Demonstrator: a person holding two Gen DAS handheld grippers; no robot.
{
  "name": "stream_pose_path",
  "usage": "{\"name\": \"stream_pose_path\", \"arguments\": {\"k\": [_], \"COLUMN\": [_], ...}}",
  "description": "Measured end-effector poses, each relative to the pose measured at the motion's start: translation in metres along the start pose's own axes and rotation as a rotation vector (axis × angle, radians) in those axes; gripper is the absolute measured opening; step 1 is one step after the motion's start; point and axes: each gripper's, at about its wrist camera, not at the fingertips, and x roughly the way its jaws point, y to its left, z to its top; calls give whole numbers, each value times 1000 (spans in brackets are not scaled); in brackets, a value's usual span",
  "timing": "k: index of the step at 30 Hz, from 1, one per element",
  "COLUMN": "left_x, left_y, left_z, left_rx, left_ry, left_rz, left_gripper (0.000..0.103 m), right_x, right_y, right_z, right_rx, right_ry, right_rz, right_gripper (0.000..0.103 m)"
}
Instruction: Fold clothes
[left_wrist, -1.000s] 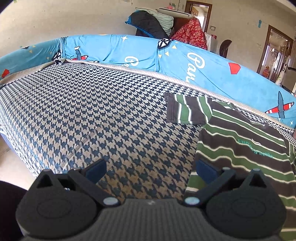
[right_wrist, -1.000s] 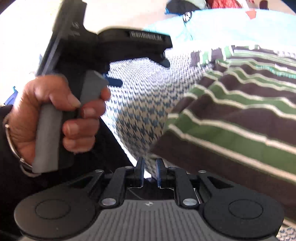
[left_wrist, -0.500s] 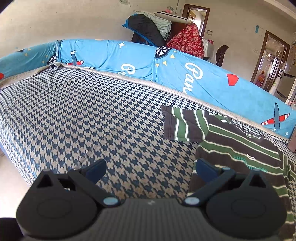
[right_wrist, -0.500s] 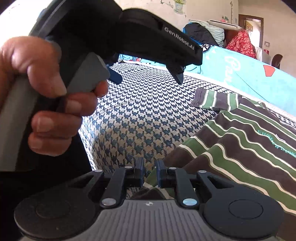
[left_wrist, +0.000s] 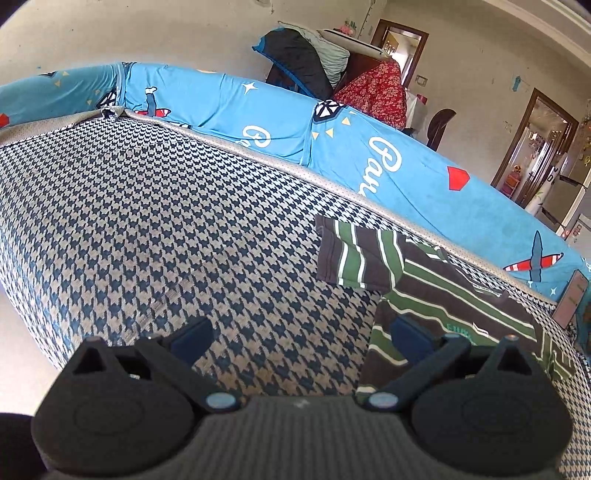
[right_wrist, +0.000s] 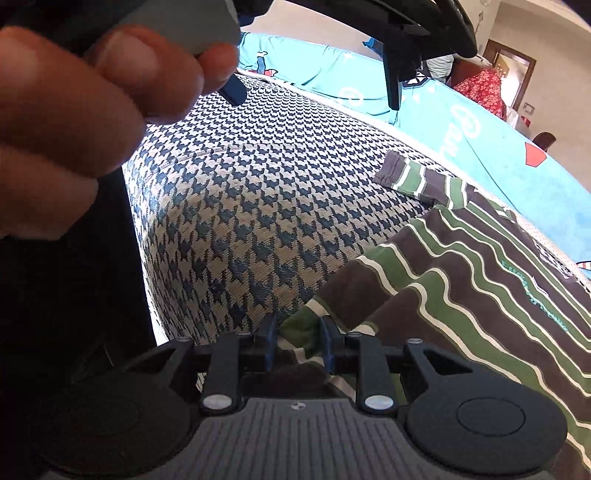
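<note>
A brown shirt with green and white stripes (left_wrist: 443, 295) lies spread on the right of the houndstooth bed (left_wrist: 184, 229), one sleeve (left_wrist: 354, 254) stretched left. My left gripper (left_wrist: 299, 334) hovers open over the bed, its right finger above the shirt's left edge, nothing between the fingers. In the right wrist view the shirt (right_wrist: 480, 266) fills the right side. My right gripper (right_wrist: 298, 332) is shut on the shirt's near green hem corner, which bunches between its narrow jaws. A hand (right_wrist: 92, 110) holds the left gripper (right_wrist: 314, 88) high at the upper left.
A blue printed cover (left_wrist: 369, 162) runs along the bed's far side. Clothes are piled on furniture (left_wrist: 332, 70) by the wall, with doorways (left_wrist: 532, 147) at the right. The bed's near edge (right_wrist: 147, 258) drops to dark shadow at the left.
The right gripper rolled and slid along the bed's near edge, so the shirt's hem corner now shows bunched between its jaws. The hand with the left gripper looms closer in its view.
</note>
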Motion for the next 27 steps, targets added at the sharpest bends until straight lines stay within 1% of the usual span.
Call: {"name": "stream_pose_path", "arguments": {"k": [2,5,7,8,9,10,12,16,18,22,27], "left_x": [-2,-7,-13,-15,-15,-16,-14,-12,-8,-4,3], "left_y": [1,2,3,2,1,0,0,2,2,-3,-18], "left_z": [0,2,5,6,6,6,7,8,7,3,-8], "left_rx": [-7,-16,-18,-15,-10,-4,-7,-8,-7,15,74], "left_ry": [-13,-53,-103,-122,-130,-137,-130,-114,-94,-64,-14], "left_rz": [-1,1,13,21,29,36,49,51,66,66,51], "left_gripper": [103,103,103,103,103,103,103,103,103,103,103], "right_x": [-2,-6,-16,-20,-18,-16,-10,-1,-6,-23,-45], "right_y": [-8,-20,-19,-18,-19,-19,-20,-13,-14,-28,-61], "right_z": [1,6,14,18,20,21,24,19,12,-4,-34], "right_rx": [62,154,193,205,215,225,245,217,226,251,357], "right_ry": [-4,-15,-81,-113,-114,-113,-109,-71,-76,-68,-47], "right_rz": [16,67,148,174,203,232,291,294,299,263,170], "right_gripper": [9,6,6,6,5,2,2,3,3,3,4]}}
